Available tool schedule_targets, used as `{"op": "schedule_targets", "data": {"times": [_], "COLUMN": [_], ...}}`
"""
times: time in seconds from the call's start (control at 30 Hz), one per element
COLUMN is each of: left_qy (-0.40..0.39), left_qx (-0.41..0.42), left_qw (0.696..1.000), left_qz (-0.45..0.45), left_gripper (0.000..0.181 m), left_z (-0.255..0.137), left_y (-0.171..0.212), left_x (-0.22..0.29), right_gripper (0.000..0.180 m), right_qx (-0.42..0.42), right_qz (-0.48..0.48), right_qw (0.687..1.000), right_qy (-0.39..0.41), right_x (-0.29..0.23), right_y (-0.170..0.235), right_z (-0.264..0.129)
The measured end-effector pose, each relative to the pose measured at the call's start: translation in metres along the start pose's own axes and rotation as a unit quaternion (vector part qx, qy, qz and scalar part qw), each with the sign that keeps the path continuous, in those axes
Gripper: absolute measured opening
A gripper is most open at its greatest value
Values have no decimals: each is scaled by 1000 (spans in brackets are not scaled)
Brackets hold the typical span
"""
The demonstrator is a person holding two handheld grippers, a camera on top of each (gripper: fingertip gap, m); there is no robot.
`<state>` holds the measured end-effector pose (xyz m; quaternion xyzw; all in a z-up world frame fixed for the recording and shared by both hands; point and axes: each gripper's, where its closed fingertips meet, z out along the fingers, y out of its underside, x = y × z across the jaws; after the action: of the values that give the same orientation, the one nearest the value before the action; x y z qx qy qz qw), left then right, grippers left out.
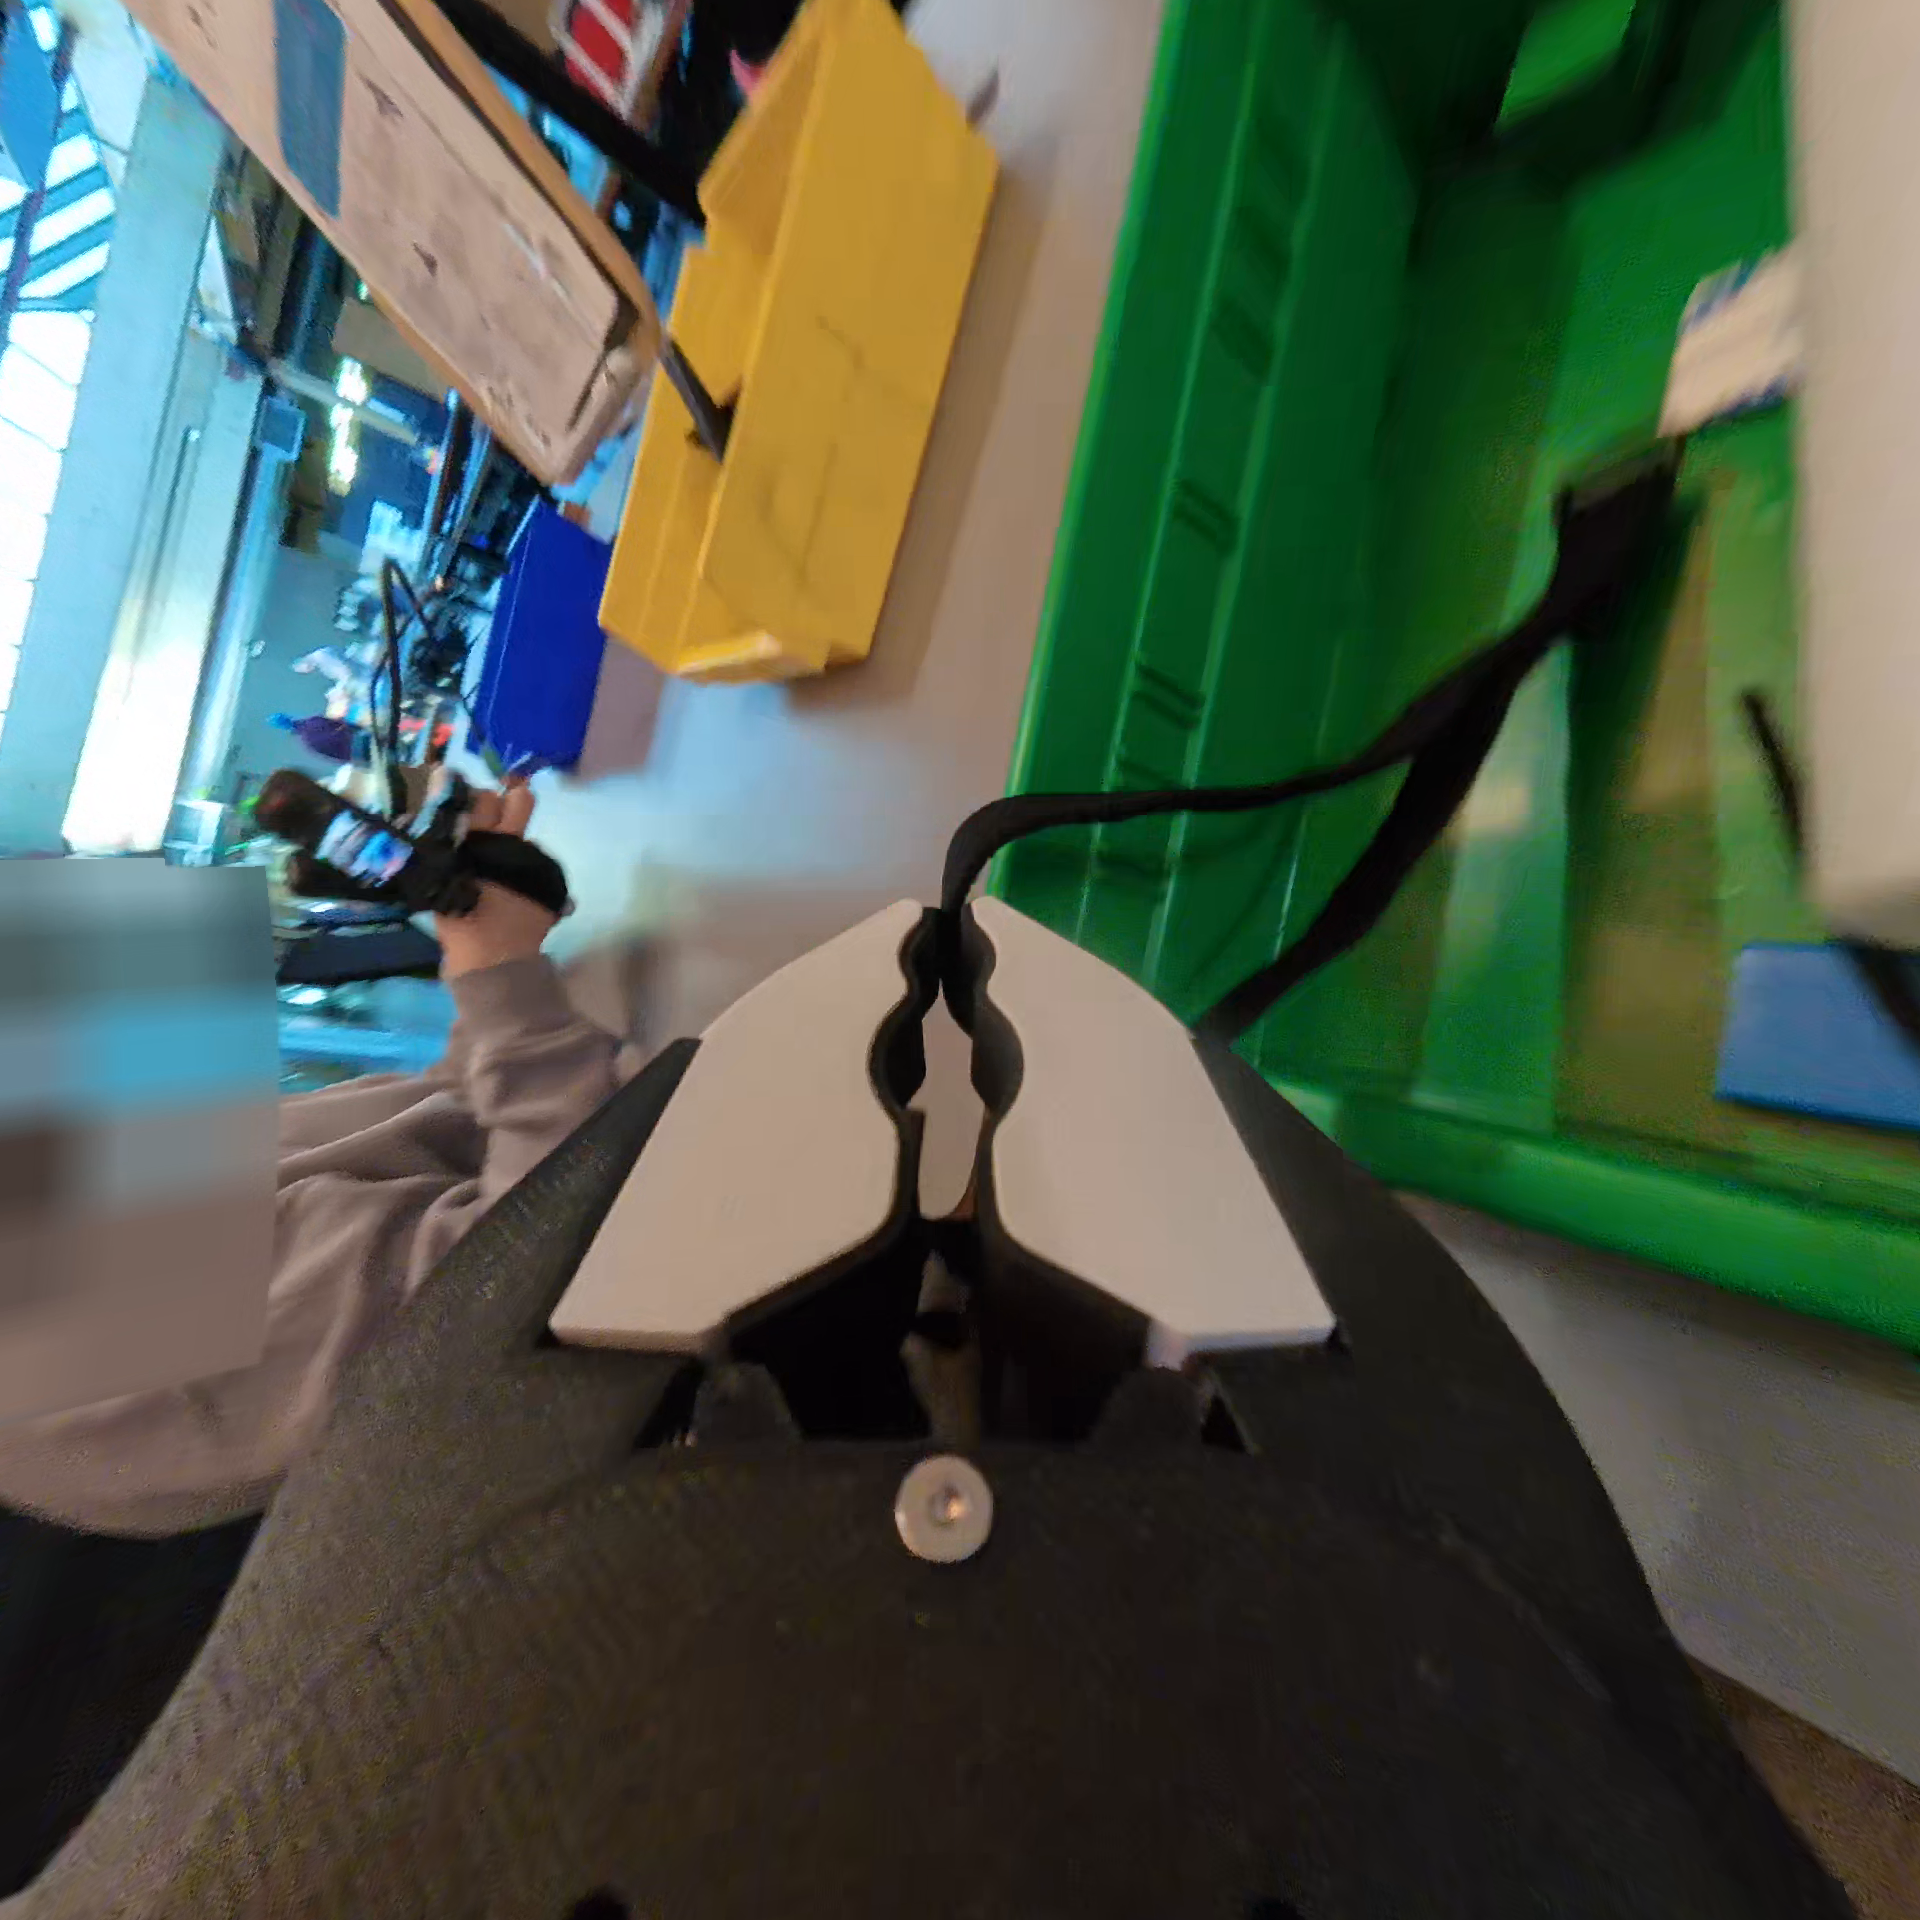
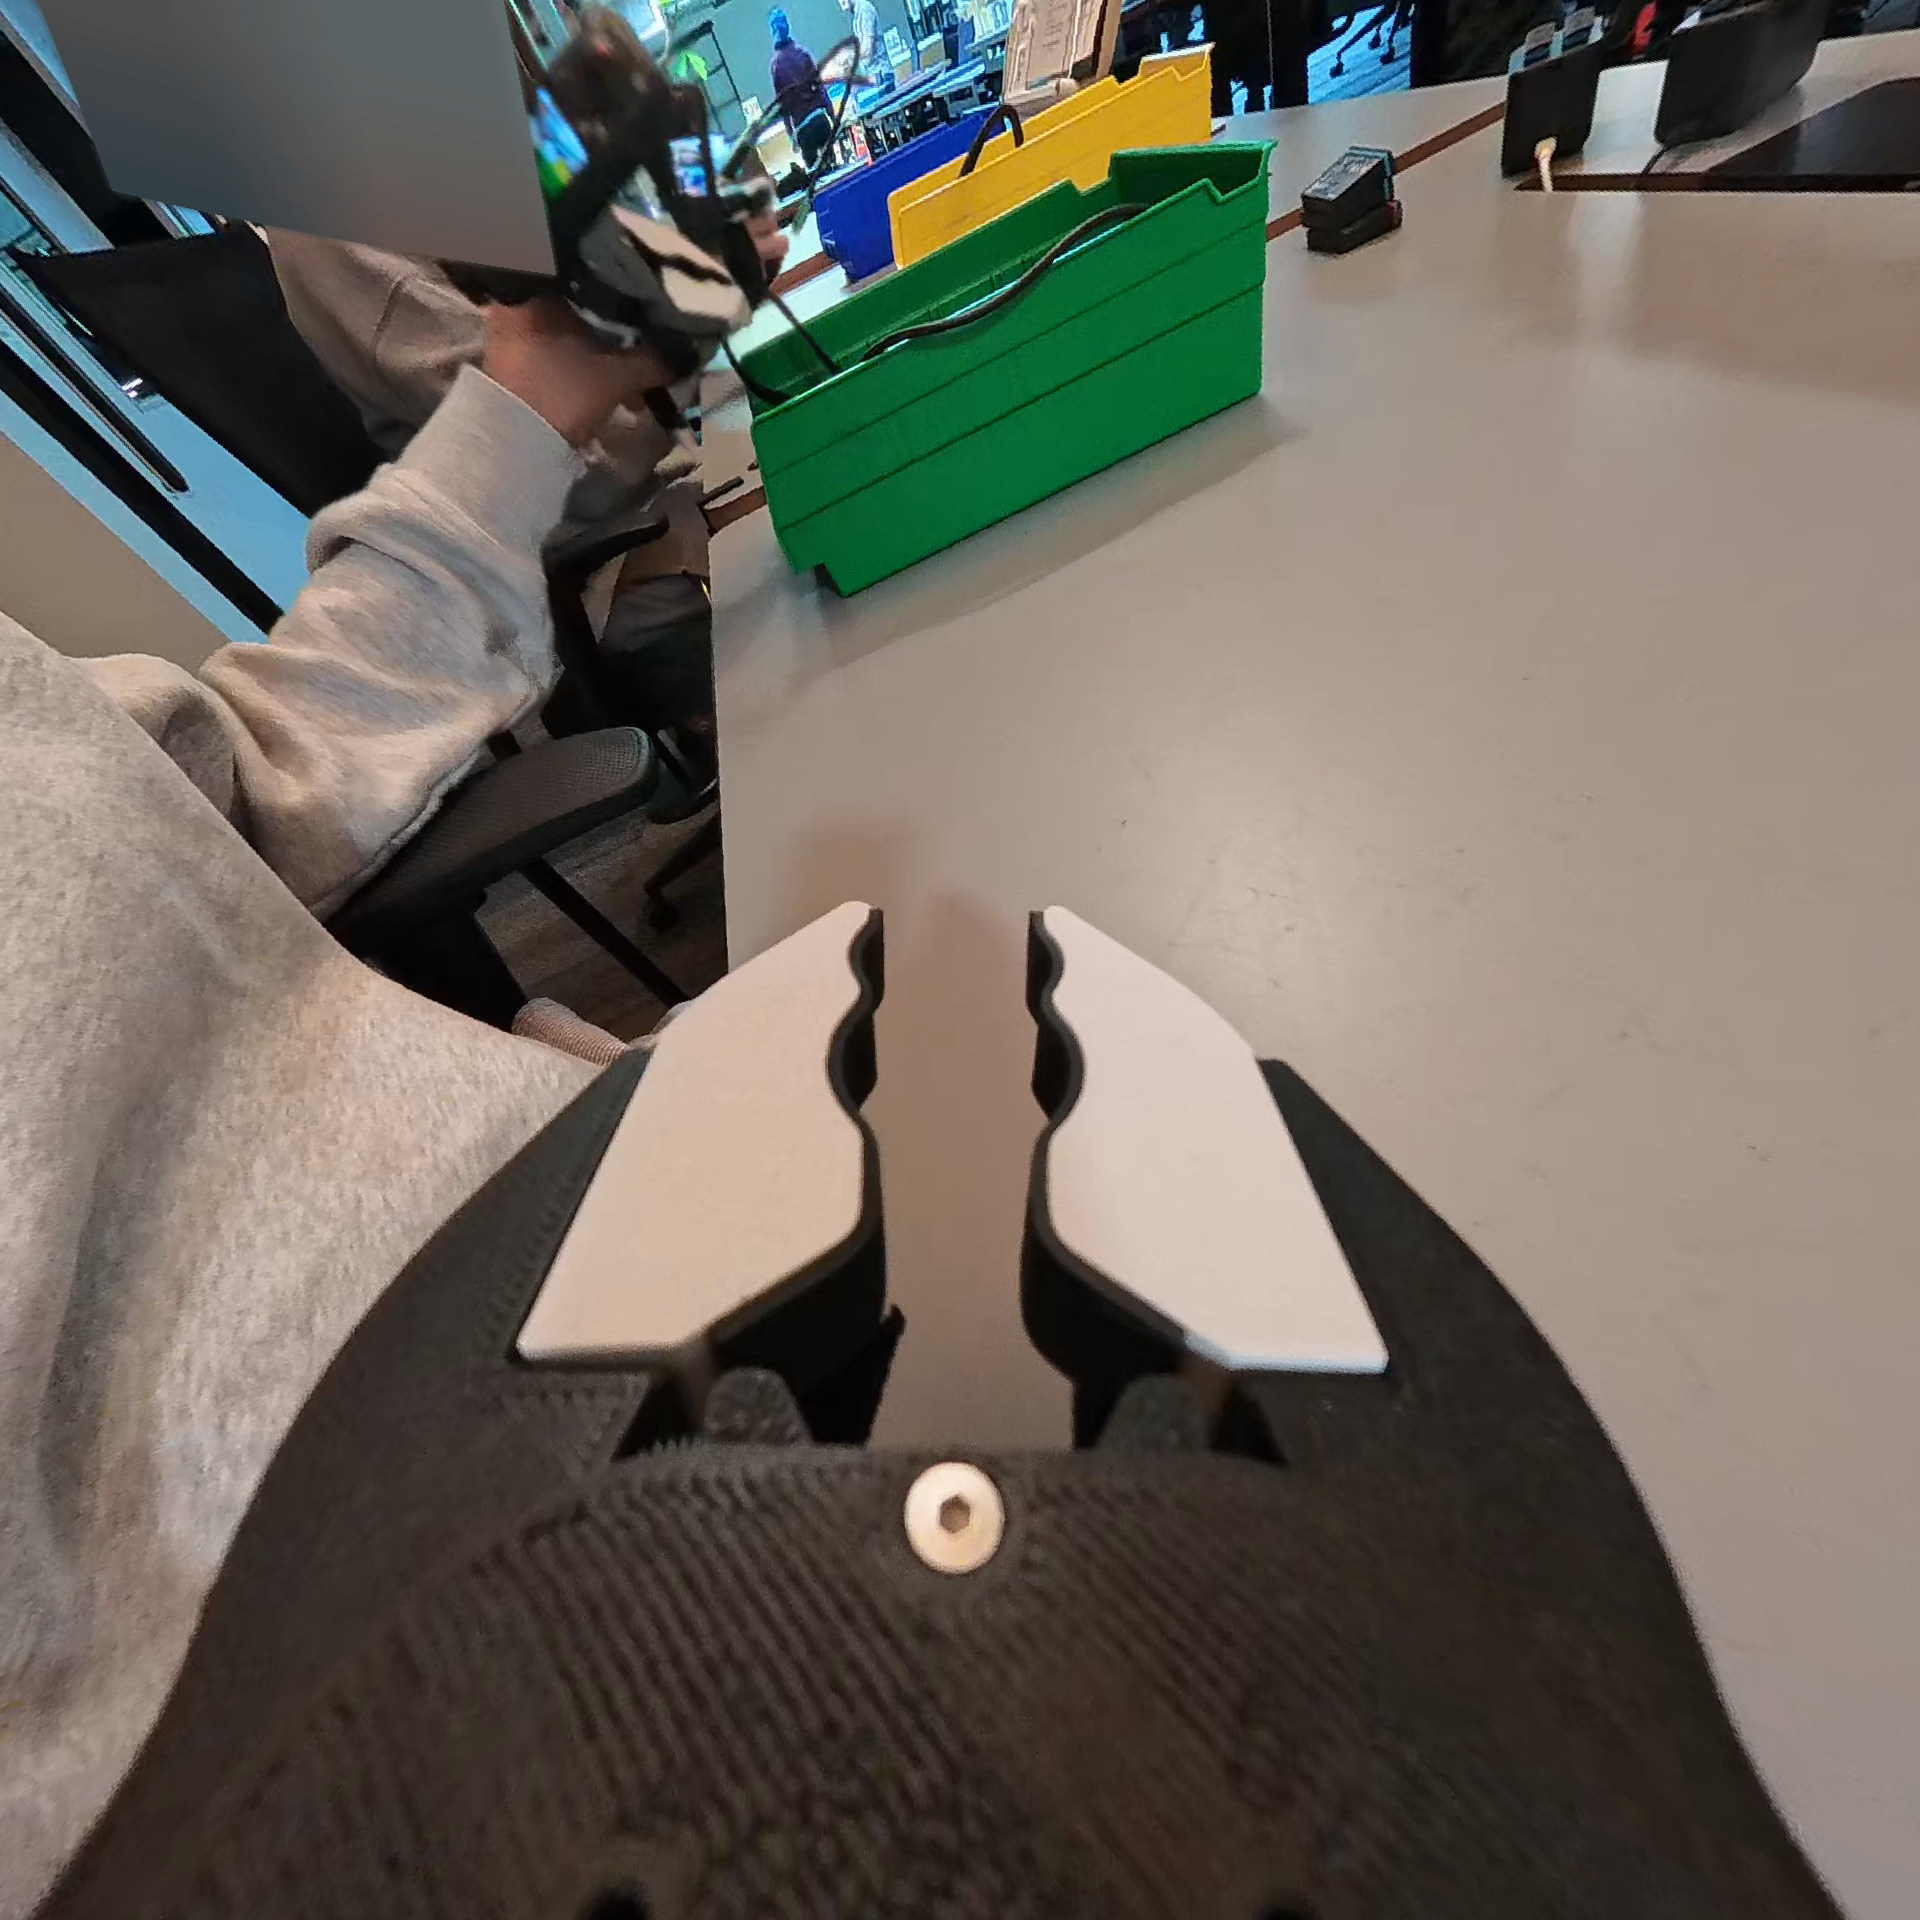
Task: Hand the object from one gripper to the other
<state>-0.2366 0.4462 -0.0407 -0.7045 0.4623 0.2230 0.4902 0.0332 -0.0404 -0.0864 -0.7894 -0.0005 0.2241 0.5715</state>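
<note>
Cable work at grey bench [image 2: 1455, 727]. Left gripper [image 1: 948, 925], white-faced fingers on black printed body, clenched on thin black flexible cable [image 1: 1195, 800]; cable pinched at the fingertips. From the pinch, cable arcs up and runs into the long green plastic bin [image 1: 1299, 520], ending at a black plug [image 1: 1621, 499] joined to a pale blurred piece at the frame edge. A second strand drops back toward the bin's near rim.

Right gripper [image 2: 956, 925] released, fingers parted, nothing between them; bare bench surface shows through the gap. It sits low over the bench, well apart from the green bin.

Right wrist view: left gripper raised beside the bin's near end, cable trailing down into it. Yellow plastic bin [image 2: 1049, 156] just behind the green one, blue bin [image 2: 873, 208] beyond. Grey sweatshirt sleeve [image 2: 416, 623] at left.
</note>
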Motion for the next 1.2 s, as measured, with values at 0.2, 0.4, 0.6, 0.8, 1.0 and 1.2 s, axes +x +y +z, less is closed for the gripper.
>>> {"op": "schedule_targets", "data": {"times": [0.2, 0.4, 0.6, 0.8, 1.0, 1.2], "left_qy": [36, 92, 268, 451, 503, 522], "left_qx": [173, 307, 399, 425, 391, 391], "left_qw": [979, 941, 872, 782, 771, 758], "left_qz": [-106, -105, -96, -71, -20, -6], "left_gripper": [3, 2, 3, 3, 3, 3], "left_z": [-73, -159, -230, -283, -297, -308], "left_y": [-64, -124, -172, -191, -182, -178], "left_x": [-30, -18, 66, 168, 236, 253], "right_gripper": [27, 27, 36, 59, 58, 32], "right_qx": [-2, -7, -1, 39, 9, -82], "right_qz": [-1, -27, -113, -216, -270, -315], "right_qw": [1000, 1000, 994, 975, 962, 937], "right_qy": [-2, 6, 9, 38, 49, 127], "right_x": [-1, -5, -26, -36, -53, -30], "right_y": [1, 0, -7, -21, -17, 6], "right_z": [2, 3, 9, 9, 17, 27]}}
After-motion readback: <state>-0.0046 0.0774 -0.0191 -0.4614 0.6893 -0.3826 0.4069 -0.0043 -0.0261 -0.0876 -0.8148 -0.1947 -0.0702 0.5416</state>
